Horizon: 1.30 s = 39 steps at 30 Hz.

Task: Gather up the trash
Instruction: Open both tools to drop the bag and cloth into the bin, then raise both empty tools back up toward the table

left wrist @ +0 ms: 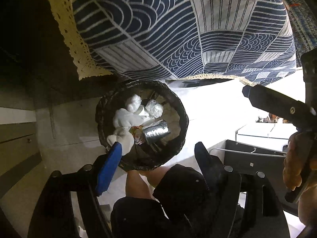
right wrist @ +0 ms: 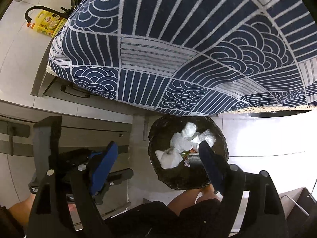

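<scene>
A round bin with a black liner (left wrist: pixel 178 107) stands on the floor below the table edge. It holds crumpled white tissues (left wrist: pixel 128 119), a clear plastic wad (left wrist: pixel 155 108) and a silver foil wrapper (left wrist: pixel 156 132). My left gripper (left wrist: pixel 158 146) hovers over the bin, open and empty. The bin also shows in the right wrist view (right wrist: pixel 160 134) with the white tissues (right wrist: pixel 170 157). My right gripper (right wrist: pixel 157 148) is open and empty above the bin's left rim. The right gripper's body shows at the right of the left wrist view (left wrist: pixel 277 103).
A table with a blue and white patterned cloth (right wrist: pixel 178 49) overhangs the bin. A yellow bottle (right wrist: pixel 49 22) lies on the floor at the far left. Grey cabinet drawers (right wrist: pixel 79 132) are to the left. My legs in black shorts (left wrist: pixel 178 198) are below.
</scene>
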### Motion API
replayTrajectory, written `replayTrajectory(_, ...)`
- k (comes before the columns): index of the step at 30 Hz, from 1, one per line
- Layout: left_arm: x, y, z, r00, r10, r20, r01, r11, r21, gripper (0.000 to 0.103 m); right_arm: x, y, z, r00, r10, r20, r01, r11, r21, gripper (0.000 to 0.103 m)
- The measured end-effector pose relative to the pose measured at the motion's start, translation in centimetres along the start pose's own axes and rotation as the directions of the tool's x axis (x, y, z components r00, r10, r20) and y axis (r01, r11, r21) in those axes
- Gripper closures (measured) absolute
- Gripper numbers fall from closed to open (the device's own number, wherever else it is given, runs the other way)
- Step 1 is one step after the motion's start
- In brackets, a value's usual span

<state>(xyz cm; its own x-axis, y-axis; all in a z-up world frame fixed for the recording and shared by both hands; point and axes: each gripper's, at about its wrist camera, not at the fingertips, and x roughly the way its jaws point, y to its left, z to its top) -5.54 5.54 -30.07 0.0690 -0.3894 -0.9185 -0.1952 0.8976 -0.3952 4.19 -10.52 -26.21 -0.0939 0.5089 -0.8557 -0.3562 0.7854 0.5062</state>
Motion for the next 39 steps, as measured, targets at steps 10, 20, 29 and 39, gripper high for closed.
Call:
replayTrajectory(10, -4.2, -1.4, 0.2, 0.998, -0.007, 0.062, 0.004, 0.999, 0.051, 0.030, -3.4, 0.6, -0.7, 0.998, -0.029, 0.061, 0.029, 1.000, 0.001, 0.020)
replayTrajectory(20, -10.3, -3.5, 0.6, 0.980, -0.025, 0.198, 0.006, 0.995, 0.099, 0.030, -8.7, 0.6, -1.4, 0.984, -0.055, 0.171, 0.053, 0.998, 0.014, 0.020)
replayTrajectory(29, -15.5, -5.5, 1.5, 0.956, -0.061, 0.287, 0.015, 0.987, 0.159, 0.030, -13.4, 2.4, -1.4, 0.947, -0.098, 0.307, 0.108, 0.994, -0.016, 0.020)
replayTrajectory(39, -19.9, -7.3, 3.5, 0.914, -0.081, 0.397, 0.006, 0.983, 0.184, 0.030, -17.0, 4.2, 0.2, 0.922, -0.086, 0.376, 0.120, 0.991, -0.067, 0.020)
